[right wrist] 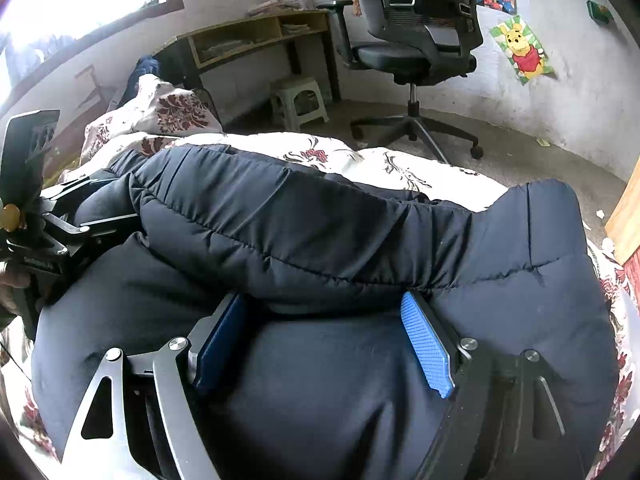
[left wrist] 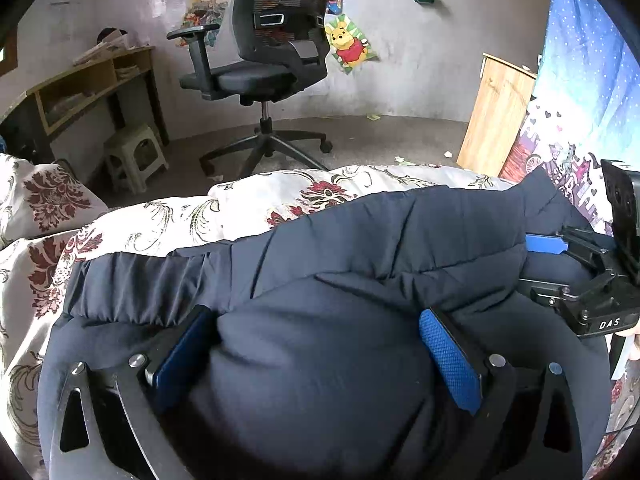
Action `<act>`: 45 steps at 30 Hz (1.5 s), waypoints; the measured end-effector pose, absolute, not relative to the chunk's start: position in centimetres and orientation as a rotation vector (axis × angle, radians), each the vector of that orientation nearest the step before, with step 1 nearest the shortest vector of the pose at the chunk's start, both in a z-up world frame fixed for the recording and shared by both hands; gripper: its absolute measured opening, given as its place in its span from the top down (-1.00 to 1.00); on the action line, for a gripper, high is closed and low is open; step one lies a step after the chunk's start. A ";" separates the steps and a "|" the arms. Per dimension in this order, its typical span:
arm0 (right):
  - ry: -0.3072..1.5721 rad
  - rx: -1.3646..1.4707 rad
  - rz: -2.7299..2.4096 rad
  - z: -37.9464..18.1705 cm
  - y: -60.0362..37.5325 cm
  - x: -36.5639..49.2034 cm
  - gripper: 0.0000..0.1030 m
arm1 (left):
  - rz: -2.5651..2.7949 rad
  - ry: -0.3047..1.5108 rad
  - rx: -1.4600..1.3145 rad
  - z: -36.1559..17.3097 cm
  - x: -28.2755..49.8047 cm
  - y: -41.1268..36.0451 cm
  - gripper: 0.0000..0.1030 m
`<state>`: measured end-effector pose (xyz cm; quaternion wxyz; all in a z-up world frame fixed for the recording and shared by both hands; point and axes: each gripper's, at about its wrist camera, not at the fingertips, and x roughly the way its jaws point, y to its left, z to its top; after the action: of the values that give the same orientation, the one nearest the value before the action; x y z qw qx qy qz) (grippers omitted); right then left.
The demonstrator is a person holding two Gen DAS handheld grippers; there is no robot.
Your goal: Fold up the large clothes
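A dark navy padded jacket (left wrist: 360, 240) lies bunched on a floral bedspread (left wrist: 168, 224); it also fills the right wrist view (right wrist: 304, 220). My left gripper (left wrist: 316, 320) is open, its blue pads (left wrist: 448, 356) wide apart with a bulge of jacket fabric between them. My right gripper (right wrist: 324, 308) is open too, its pads (right wrist: 428, 348) straddling a fold of the jacket. The right gripper shows at the right edge of the left wrist view (left wrist: 560, 264), and the left gripper shows at the left edge of the right wrist view (right wrist: 80, 216), both resting against the jacket.
A black office chair (left wrist: 264, 60) stands on the grey floor beyond the bed. A wooden desk (left wrist: 88, 84) with a small plastic stool (left wrist: 136, 156) is at the left. A wooden cabinet (left wrist: 496, 116) and a patterned curtain (left wrist: 584, 80) are at the right. A floral pillow (right wrist: 164, 108) lies at the bed's left.
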<state>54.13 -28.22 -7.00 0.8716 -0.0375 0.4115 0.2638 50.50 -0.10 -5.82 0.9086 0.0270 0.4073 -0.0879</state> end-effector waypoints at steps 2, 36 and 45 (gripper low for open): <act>0.845 -0.066 0.557 -6.9 -28.4 53.9 -0.48 | -0.196 0.839 0.037 -5.6 50.4 0.2 -1.00; 0.828 0.180 0.301 -5.1 -43.2 48.7 -0.55 | 0.101 0.875 -0.137 -1.8 41.0 15.5 -1.00; 0.890 0.317 0.374 -9.1 -43.8 51.0 -0.55 | -0.094 1.099 -0.354 -7.1 42.2 19.3 -1.00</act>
<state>50.99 -43.78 -9.13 0.8737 0.1517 0.4262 0.1791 42.17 19.34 -7.06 0.8370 -0.1671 0.5192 -0.0446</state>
